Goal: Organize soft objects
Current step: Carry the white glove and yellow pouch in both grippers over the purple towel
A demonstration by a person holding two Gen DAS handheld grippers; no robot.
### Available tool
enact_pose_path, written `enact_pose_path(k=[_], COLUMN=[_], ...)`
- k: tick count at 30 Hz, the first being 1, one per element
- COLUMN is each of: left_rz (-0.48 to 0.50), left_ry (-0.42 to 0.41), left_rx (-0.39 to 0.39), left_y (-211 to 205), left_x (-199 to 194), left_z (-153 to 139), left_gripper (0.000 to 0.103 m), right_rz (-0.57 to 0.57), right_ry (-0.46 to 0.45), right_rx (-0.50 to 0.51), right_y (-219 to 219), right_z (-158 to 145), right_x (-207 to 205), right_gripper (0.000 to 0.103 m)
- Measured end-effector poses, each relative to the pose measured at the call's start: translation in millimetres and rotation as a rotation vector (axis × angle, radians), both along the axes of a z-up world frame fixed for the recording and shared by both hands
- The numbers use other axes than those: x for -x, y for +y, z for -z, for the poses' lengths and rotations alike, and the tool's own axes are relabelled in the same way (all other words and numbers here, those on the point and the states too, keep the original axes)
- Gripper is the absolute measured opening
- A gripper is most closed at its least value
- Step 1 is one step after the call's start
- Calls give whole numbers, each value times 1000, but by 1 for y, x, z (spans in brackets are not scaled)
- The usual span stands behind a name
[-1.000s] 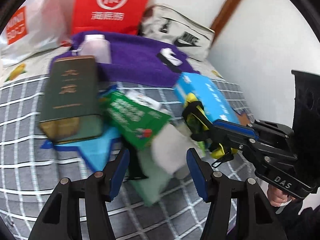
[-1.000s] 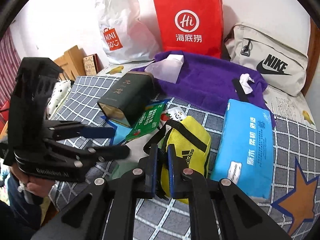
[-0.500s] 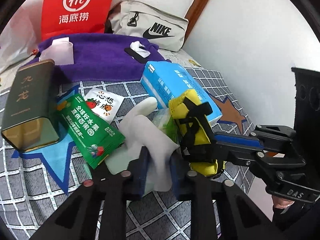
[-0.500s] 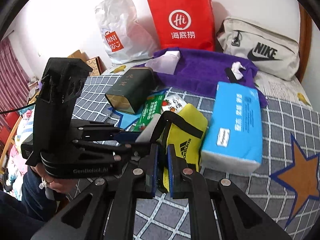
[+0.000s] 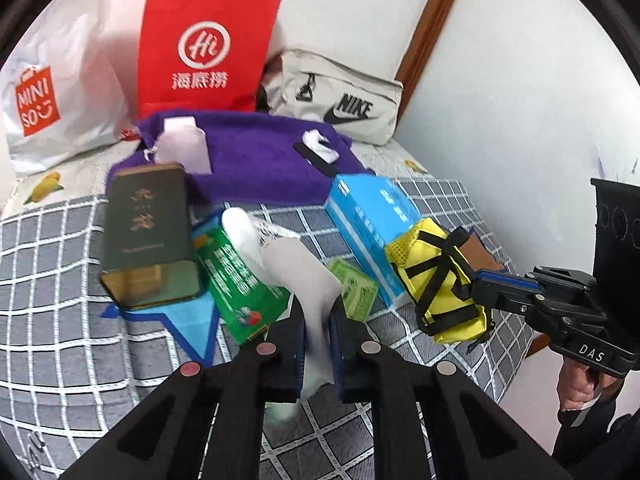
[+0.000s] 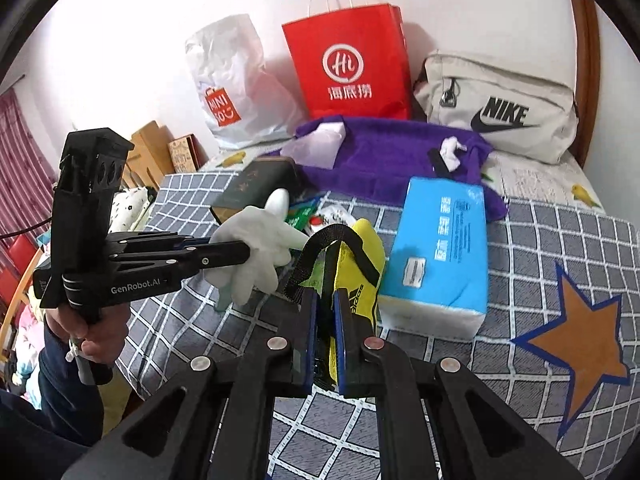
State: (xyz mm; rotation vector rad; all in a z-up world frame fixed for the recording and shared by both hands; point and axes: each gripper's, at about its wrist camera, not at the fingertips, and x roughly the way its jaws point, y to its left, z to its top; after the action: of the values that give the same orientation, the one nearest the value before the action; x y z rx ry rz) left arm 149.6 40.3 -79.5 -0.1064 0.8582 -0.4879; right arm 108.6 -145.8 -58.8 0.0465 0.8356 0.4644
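A white glove (image 5: 296, 268) hangs clear of the checked bedspread (image 5: 80, 340). My left gripper (image 5: 318, 312) is shut on it, jaws still closing, pads pressing its cuff. In the right wrist view the same glove (image 6: 256, 240) sticks out of the left gripper (image 6: 240, 250), fingers spread. My right gripper (image 6: 326, 300) is shut on a yellow Adidas pouch (image 6: 360, 276) with black straps, held just above the bed. From the left wrist view, the pouch (image 5: 436, 280) hangs from the right gripper (image 5: 480, 280) beside a blue tissue pack (image 5: 368, 220).
A dark green tin (image 5: 146, 236), a green packet (image 5: 236, 280) and a small green box (image 5: 354, 288) lie under the glove. Behind them are a purple towel (image 5: 256, 156), a red paper bag (image 5: 204, 48), a Miniso bag (image 5: 48, 96) and a Nike bag (image 5: 340, 96). A wall stands close on the right.
My left gripper went from open around the white glove to shut on it, then lifted it off the bed. My right gripper carried the yellow pouch sideways and slightly up.
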Motion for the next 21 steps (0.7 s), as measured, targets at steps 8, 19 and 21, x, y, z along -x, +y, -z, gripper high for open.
enact_pose_path(k=[8, 19, 21], left_rz=[-52, -90, -95], left_ry=[-34, -45, -50], left_rx=[-9, -24, -24], left_y=[10, 21, 22], left_x=[-4, -19, -22], left_z=[-24, -47, -51], left_gripper=[11, 11, 11], right_rz=[3, 9, 6], right_ry=[-38, -56, -60], right_rx=[24, 19, 19], right_y=[2, 1, 1], right_z=[-15, -30, -34], right_x=[-12, -38, -44], right_gripper=[8, 8, 8])
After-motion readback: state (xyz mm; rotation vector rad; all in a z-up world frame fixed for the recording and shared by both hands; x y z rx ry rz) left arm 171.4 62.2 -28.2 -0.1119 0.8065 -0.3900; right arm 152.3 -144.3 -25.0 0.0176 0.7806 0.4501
